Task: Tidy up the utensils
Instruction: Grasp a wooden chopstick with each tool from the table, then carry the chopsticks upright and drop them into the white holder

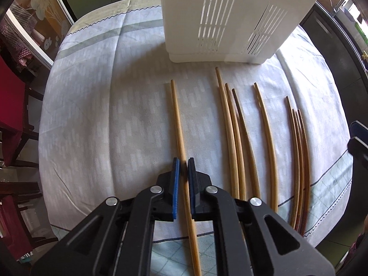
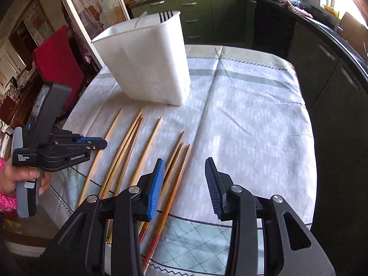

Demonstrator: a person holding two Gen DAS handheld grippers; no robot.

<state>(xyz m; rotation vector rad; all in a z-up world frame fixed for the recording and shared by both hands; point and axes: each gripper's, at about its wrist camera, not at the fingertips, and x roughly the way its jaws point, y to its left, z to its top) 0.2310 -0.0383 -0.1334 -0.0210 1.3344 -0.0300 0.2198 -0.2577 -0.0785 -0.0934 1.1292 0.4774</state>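
Several wooden chopsticks lie side by side on the tablecloth. My left gripper [image 1: 183,164] straddles the leftmost chopstick [image 1: 178,124], with its jaws nearly closed around it; I cannot tell whether the pads press on it. In the right wrist view the left gripper [image 2: 101,143] hovers low over that chopstick [image 2: 108,135]. My right gripper [image 2: 185,177] is open and empty above the rightmost chopsticks [image 2: 178,158]. A white slotted utensil holder [image 1: 232,18] stands upright behind the chopsticks, also seen in the right wrist view [image 2: 147,64].
The table has a pale patterned cloth [image 2: 253,119]. A red chair [image 2: 57,62] stands at the left. Dark green kitchen cabinets [image 2: 207,16] run behind and to the right of the table.
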